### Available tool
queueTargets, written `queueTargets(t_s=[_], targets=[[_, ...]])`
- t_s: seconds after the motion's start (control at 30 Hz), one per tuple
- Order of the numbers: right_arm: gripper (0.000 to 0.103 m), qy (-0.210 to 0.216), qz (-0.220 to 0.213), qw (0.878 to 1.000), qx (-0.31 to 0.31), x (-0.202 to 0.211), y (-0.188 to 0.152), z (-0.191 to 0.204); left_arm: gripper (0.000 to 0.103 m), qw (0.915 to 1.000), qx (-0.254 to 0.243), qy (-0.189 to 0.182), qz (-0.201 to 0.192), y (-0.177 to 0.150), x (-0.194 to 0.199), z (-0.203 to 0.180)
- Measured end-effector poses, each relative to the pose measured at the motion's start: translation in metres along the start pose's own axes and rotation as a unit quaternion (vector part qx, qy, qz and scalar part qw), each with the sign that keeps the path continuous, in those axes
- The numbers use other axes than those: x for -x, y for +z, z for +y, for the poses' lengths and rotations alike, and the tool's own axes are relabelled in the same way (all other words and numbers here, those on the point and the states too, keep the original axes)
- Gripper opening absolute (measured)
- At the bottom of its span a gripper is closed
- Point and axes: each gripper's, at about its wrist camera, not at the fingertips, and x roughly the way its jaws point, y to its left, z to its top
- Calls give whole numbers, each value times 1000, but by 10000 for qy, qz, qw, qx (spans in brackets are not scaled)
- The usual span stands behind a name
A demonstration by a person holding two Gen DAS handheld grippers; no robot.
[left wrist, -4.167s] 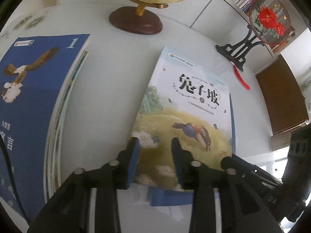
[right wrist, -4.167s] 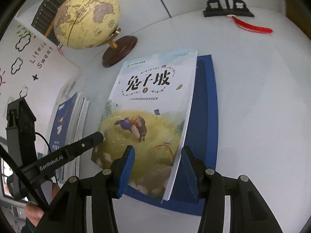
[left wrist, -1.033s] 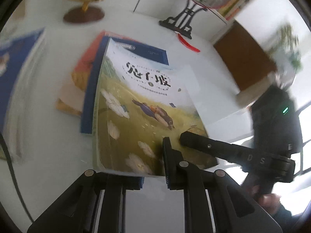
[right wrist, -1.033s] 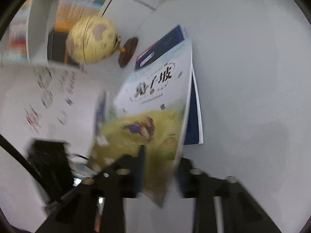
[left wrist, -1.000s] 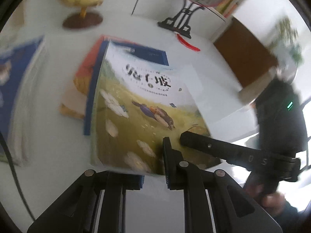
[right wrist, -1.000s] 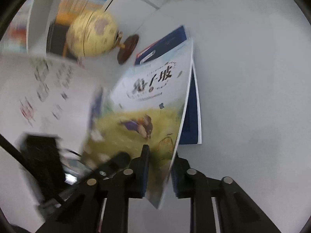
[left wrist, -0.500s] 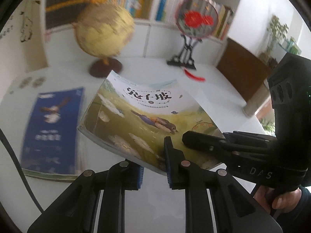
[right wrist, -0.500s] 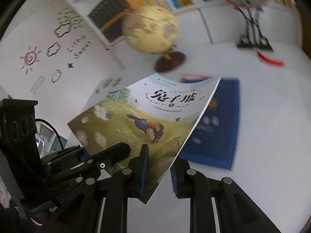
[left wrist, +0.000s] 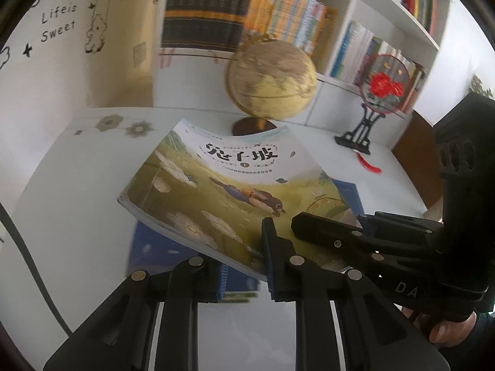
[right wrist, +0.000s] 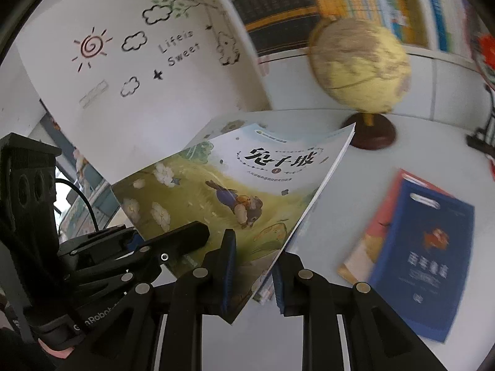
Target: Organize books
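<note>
A picture book (left wrist: pixel 235 191) with a running rabbit on a yellow-green meadow hangs tilted above the white table (left wrist: pixel 71 191), its cover sagging. My left gripper (left wrist: pixel 246 259) is shut on its near edge, one finger above the cover and one beneath. My right gripper (left wrist: pixel 328 232) is clamped on the same edge, further right. In the right wrist view the book (right wrist: pixel 235 185) sits between the pads of my right gripper (right wrist: pixel 253 266), and my left gripper (right wrist: pixel 173 241) grips it at the left. A blue book (right wrist: pixel 427 253) lies on a red-orange one on the table.
A yellow globe (left wrist: pixel 272 83) on a dark wooden base stands behind the book. A round red-flowered fan (left wrist: pixel 383 86) on a black stand is at the right. A blue book stack (left wrist: pixel 161 247) lies under the held book. Filled bookshelves (left wrist: pixel 278 18) line the back wall.
The picture book has come up off the blue book and the table, with both grippers on it, and has moved left over the blue stack. Both views have tilted up to the shelves.
</note>
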Motion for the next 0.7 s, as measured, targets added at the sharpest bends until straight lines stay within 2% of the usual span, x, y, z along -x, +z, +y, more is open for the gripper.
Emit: queueTargets(t_s=[0.13,0.4,0.7], targets=[[21,-29,49,10000,66,-26,13,13,17,9999,100,7,43,6,-12,25],[21,35,407,9991,-66,-71,18,4,18,9985,458,-152,271,-5,-42,56],[21,-35,549,9980,-311,-89,14,-1,18,9975,494,-260,429,-13,-55,60]])
